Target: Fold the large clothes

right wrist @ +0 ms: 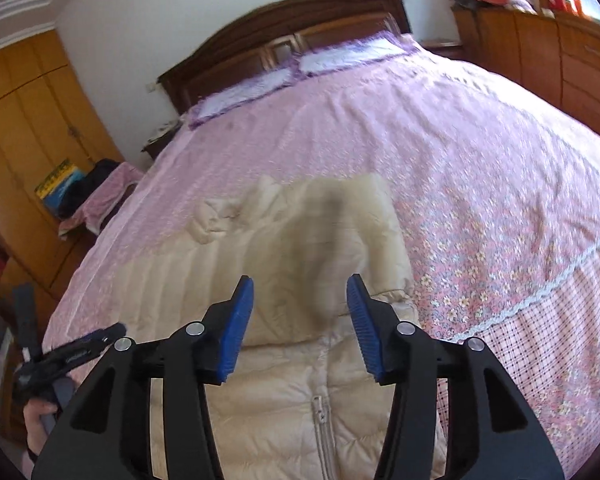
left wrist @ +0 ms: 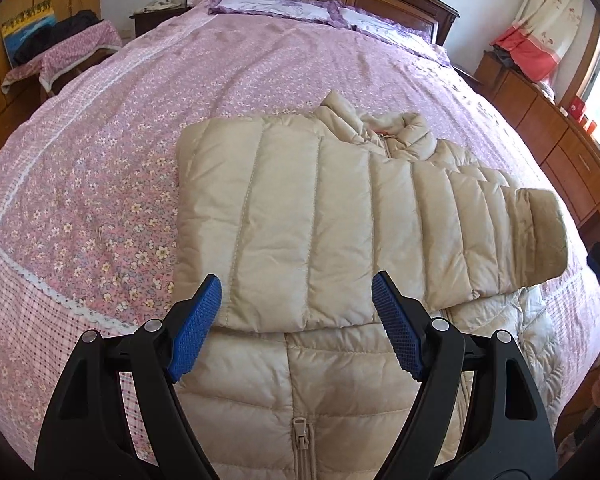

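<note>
In the left wrist view, the left gripper (left wrist: 296, 296) hangs with its jaws spread wide and empty above a beige puffer jacket (left wrist: 320, 216) lying on the floral bed cover (left wrist: 100, 184); one sleeve (left wrist: 480, 236) is folded across the chest.

In the right wrist view, the right gripper (right wrist: 300, 300) is parted and holds nothing over the same jacket's zipper (right wrist: 320, 412).

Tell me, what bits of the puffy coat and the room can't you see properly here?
- Puffy coat, bottom hem: cut off by the lower edge in both wrist views.
- Coat's far sleeve: smeared by motion blur in the right wrist view.
- Zipper: partly hidden beneath the folded-over sleeve, left wrist view.
- Items on the cabinet by the window: too small.
</note>
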A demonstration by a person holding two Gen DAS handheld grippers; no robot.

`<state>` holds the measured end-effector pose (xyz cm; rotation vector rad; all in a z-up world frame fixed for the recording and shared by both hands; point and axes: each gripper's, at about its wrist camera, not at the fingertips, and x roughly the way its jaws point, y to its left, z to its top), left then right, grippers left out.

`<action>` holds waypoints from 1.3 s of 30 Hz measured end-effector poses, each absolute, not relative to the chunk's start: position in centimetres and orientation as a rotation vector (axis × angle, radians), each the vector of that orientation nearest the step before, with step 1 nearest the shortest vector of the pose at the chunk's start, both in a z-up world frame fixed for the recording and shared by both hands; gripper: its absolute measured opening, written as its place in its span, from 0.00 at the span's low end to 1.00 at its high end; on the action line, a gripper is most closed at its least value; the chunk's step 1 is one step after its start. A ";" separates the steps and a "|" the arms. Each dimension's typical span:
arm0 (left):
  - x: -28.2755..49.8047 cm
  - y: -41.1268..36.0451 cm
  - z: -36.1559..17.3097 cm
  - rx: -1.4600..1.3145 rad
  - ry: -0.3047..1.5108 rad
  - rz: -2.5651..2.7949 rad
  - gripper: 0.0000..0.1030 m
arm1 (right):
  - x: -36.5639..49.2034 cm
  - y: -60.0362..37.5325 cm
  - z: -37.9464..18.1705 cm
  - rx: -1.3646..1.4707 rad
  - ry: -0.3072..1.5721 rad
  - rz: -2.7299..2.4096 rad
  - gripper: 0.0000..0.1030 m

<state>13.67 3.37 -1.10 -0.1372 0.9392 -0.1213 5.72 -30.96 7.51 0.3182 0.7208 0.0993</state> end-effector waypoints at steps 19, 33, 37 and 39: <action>18.3 1.2 -5.2 -0.050 1.004 -0.077 0.75 | 14.4 -33.0 -2.6 0.173 0.880 -0.080 0.51; 12.0 3.5 -2.1 -0.049 0.986 -0.066 0.75 | 6.5 -34.3 0.3 0.191 0.884 0.014 0.77; 9.5 4.6 -2.5 -0.032 1.010 -0.044 0.75 | 3.5 -34.3 0.5 0.180 0.905 0.029 0.77; 8.3 5.1 -2.4 -0.030 1.014 -0.040 0.75 | 1.8 -34.4 0.5 0.170 0.916 0.025 0.78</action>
